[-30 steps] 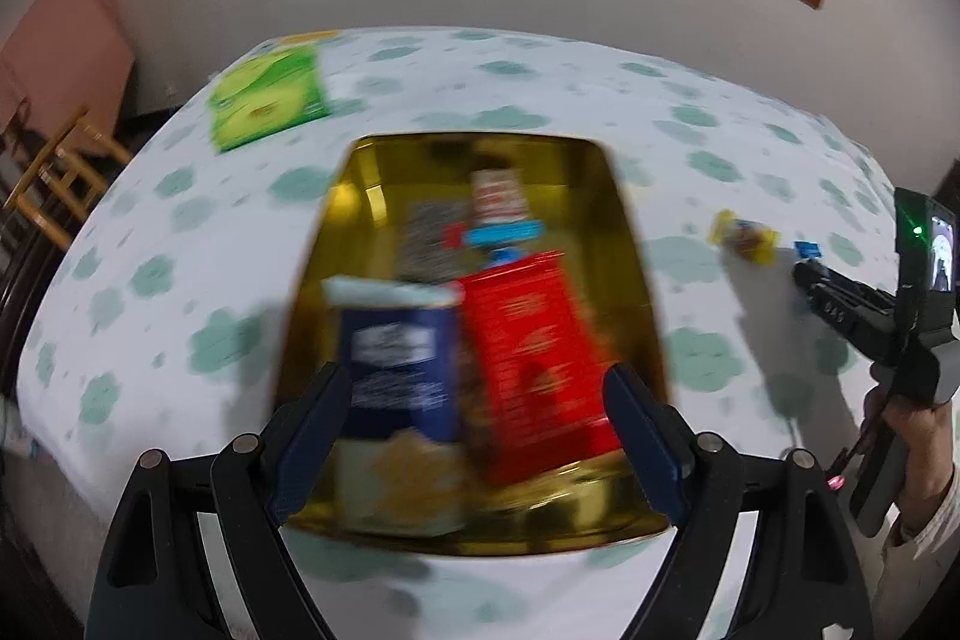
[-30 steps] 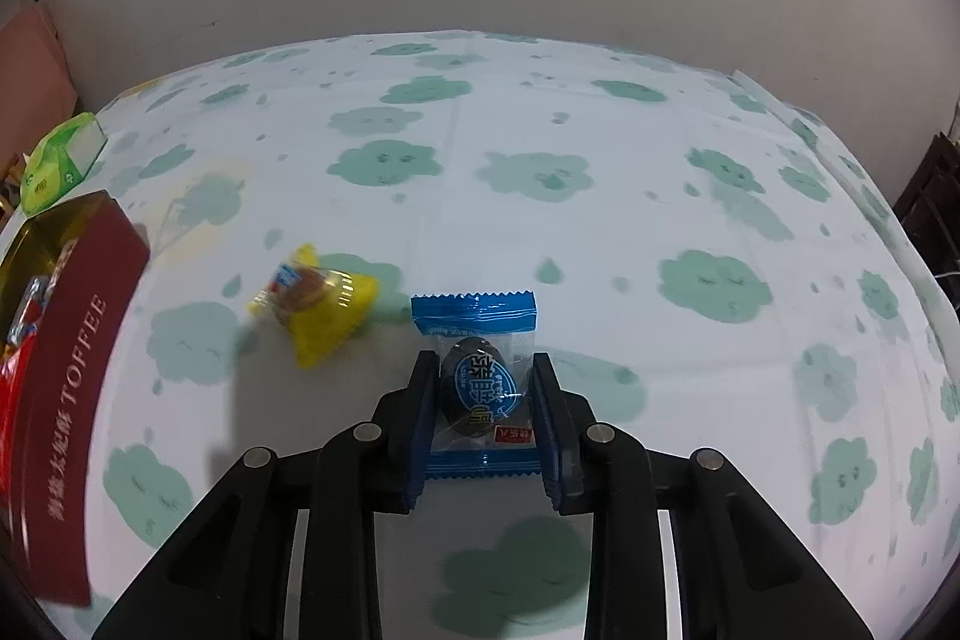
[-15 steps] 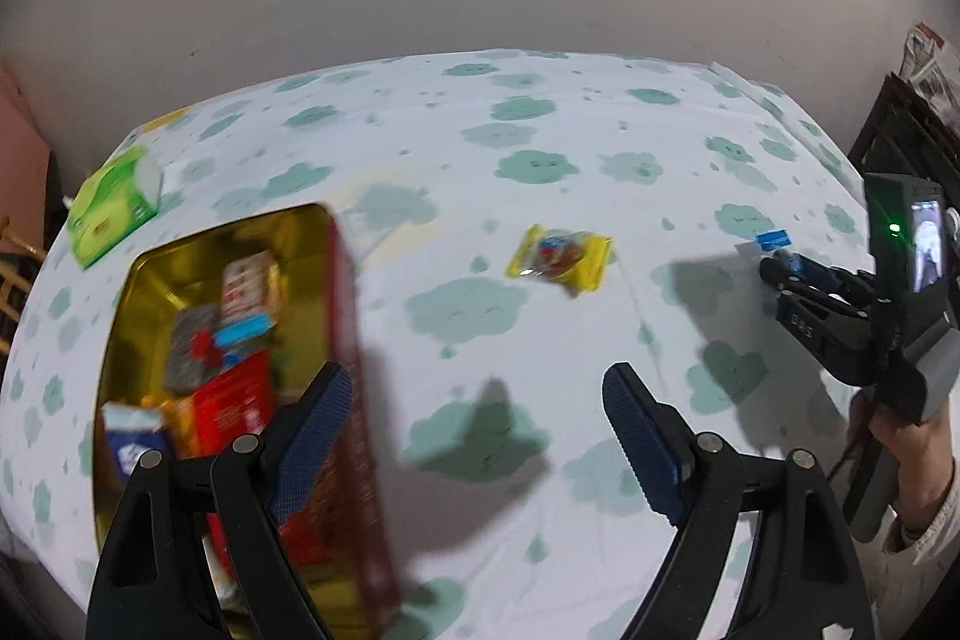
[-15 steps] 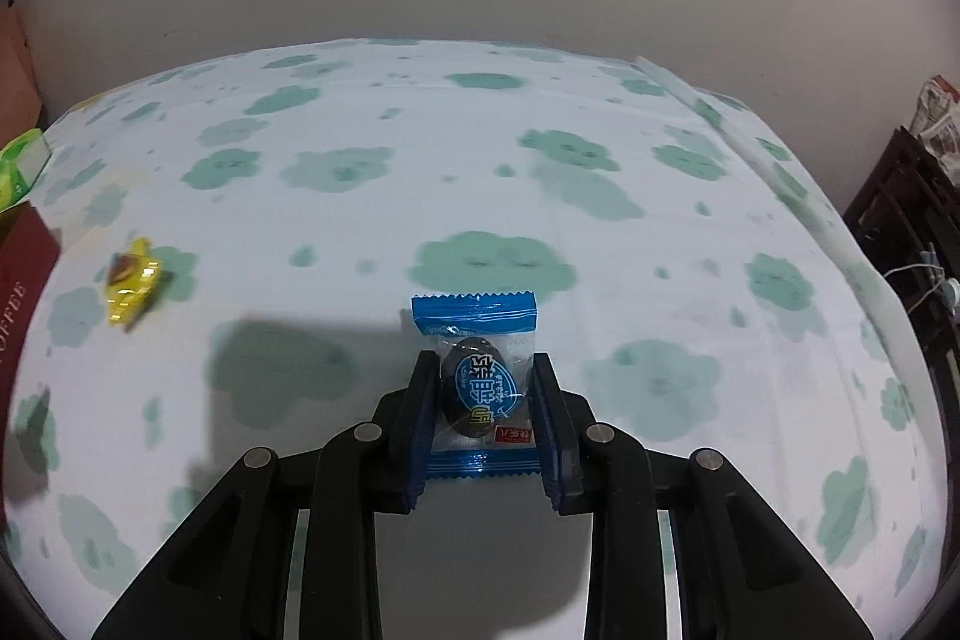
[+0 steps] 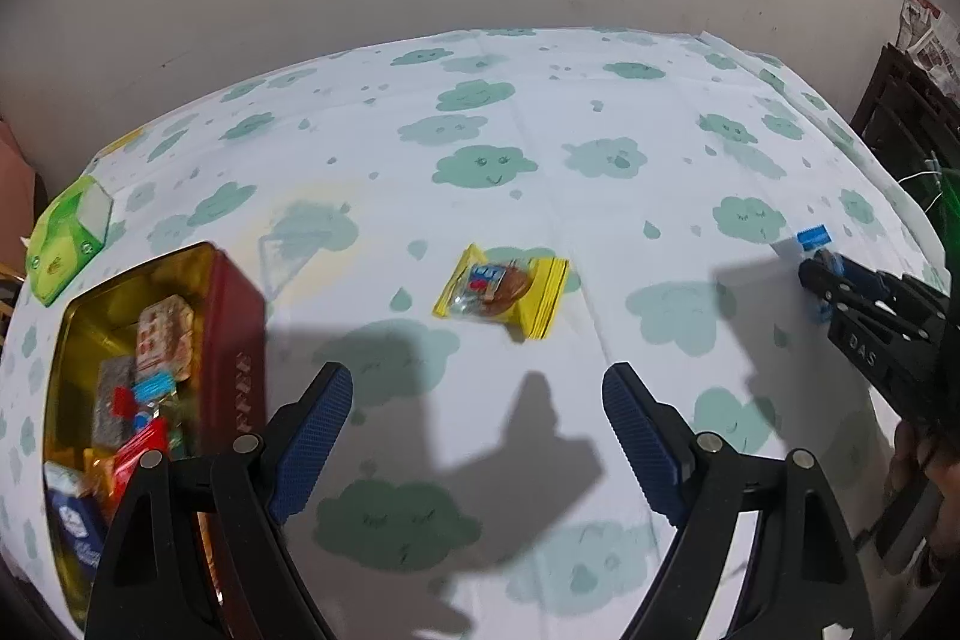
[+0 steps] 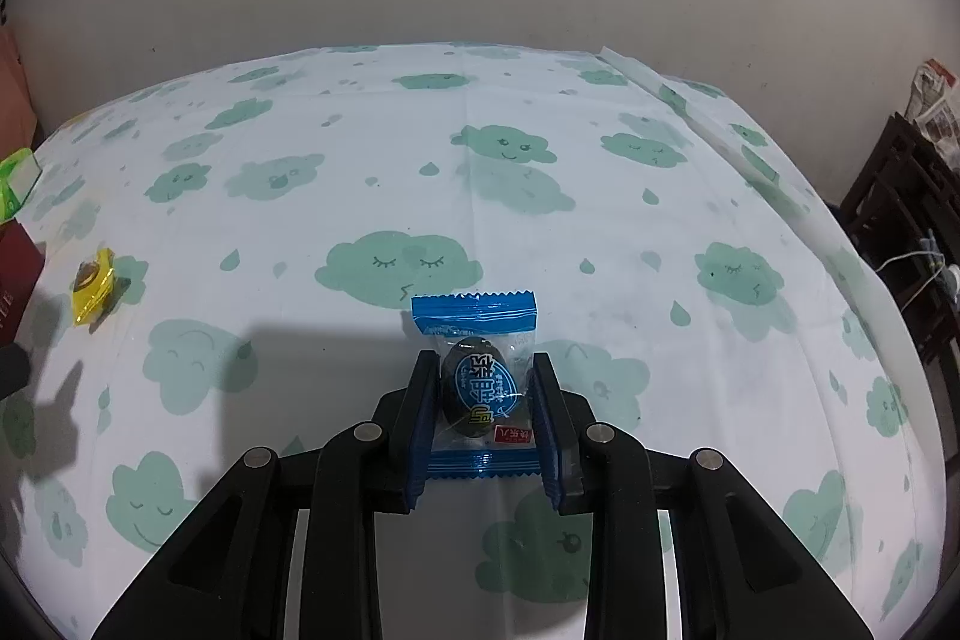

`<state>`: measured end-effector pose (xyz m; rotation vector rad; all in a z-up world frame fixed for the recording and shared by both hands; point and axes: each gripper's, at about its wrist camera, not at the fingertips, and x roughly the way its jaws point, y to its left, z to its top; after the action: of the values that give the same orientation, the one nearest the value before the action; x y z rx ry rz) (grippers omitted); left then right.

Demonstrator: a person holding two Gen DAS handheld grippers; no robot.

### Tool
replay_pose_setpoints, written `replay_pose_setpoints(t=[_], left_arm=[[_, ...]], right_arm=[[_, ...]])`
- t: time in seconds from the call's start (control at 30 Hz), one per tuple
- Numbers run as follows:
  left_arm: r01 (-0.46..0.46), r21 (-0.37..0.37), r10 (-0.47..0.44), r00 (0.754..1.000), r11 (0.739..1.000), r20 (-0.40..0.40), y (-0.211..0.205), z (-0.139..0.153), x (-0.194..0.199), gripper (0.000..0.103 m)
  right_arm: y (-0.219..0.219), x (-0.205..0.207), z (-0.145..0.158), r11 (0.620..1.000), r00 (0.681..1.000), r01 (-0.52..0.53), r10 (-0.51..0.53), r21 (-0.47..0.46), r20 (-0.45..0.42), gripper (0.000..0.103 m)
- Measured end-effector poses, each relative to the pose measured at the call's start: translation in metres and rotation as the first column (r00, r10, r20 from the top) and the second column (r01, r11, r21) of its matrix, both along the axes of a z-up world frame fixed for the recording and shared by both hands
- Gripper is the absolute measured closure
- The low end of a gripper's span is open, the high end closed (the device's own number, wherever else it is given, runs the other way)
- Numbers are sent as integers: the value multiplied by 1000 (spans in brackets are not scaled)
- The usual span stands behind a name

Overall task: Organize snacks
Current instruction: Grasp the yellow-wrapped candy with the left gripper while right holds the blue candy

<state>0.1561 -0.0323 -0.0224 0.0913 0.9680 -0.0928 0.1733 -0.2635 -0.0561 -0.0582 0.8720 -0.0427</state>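
Observation:
A yellow snack packet [image 5: 503, 291] lies on the cloud-print tablecloth, ahead of my open, empty left gripper [image 5: 477, 409]; it also shows far left in the right wrist view [image 6: 93, 285]. My right gripper [image 6: 485, 388] is shut on a blue-wrapped snack [image 6: 480, 376], held above the cloth; the gripper also shows at the right edge of the left wrist view [image 5: 819, 283]. A red tin [image 5: 237, 334] with a gold inside holds several snacks at the left.
A green packet [image 5: 69, 241] lies at the far left of the table. The table's right edge [image 6: 870, 280] drops off toward dark furniture [image 6: 912, 232] and cables. A wall with a window stands behind the table.
My left gripper has swung right, away from over the tin, and now faces the yellow packet. My right gripper has moved right and away from the tin, still holding the blue snack.

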Motion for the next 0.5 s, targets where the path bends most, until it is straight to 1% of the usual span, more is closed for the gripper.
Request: replay_pose_setpoints(t=[0.1, 0.27, 0.37, 0.5], left_arm=[[3, -3, -3, 1000, 1000, 10, -3, -3, 7, 20], [3, 17, -3, 1000, 1000, 4, -10, -12, 18, 25], [21, -8, -21, 1000, 1000, -7, -12, -17, 22, 25], [13, -2, -13, 1000, 1000, -12, -12, -22, 30, 26]], right_arm=[[-1, 0, 0, 1000, 1000, 0, 0, 12, -1, 72], [-2, 1, -1, 1000, 1000, 0, 0, 23, -2, 72], [-3, 1, -1, 1000, 1000, 0, 1, 30, -3, 72], [-3, 1, -1, 999, 1000, -1, 1, 32, -3, 72]])
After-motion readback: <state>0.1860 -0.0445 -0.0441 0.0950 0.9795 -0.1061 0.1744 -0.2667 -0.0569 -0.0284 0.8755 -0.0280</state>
